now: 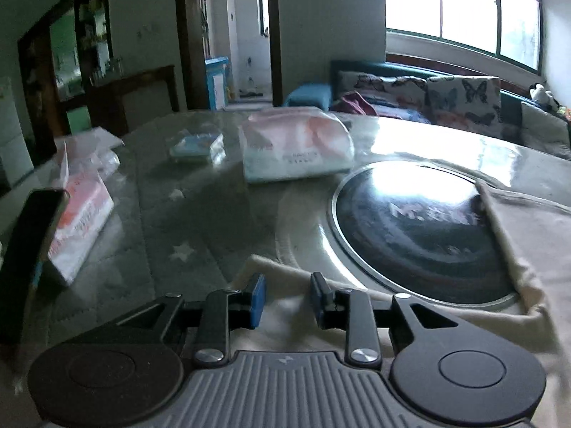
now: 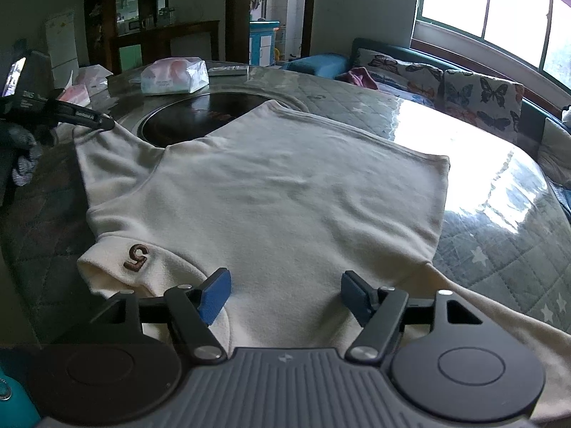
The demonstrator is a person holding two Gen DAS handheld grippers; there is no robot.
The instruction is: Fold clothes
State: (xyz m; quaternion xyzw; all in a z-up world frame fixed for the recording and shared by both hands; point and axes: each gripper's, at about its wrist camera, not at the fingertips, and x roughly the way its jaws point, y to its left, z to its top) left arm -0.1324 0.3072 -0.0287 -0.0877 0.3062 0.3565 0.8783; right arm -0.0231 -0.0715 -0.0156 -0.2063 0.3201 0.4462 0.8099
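Cream shirt (image 2: 278, 192) lying spread flat on table (image 2: 499, 235), running away from right gripper (image 2: 283, 297), jaws gaping over near edge; left gripper (image 1: 288, 297) hovering unclenched at far sleeve.

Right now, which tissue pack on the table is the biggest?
The pink-and-white tissue pack beyond the black round hob; the others, at the table's left edge, look smaller.

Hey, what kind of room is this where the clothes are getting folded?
Most likely a home living or dining room. A sofa with butterfly cushions sits under a big window, a round table with an inset hotplate holds the cream shirt, and tissue packs lie on it.
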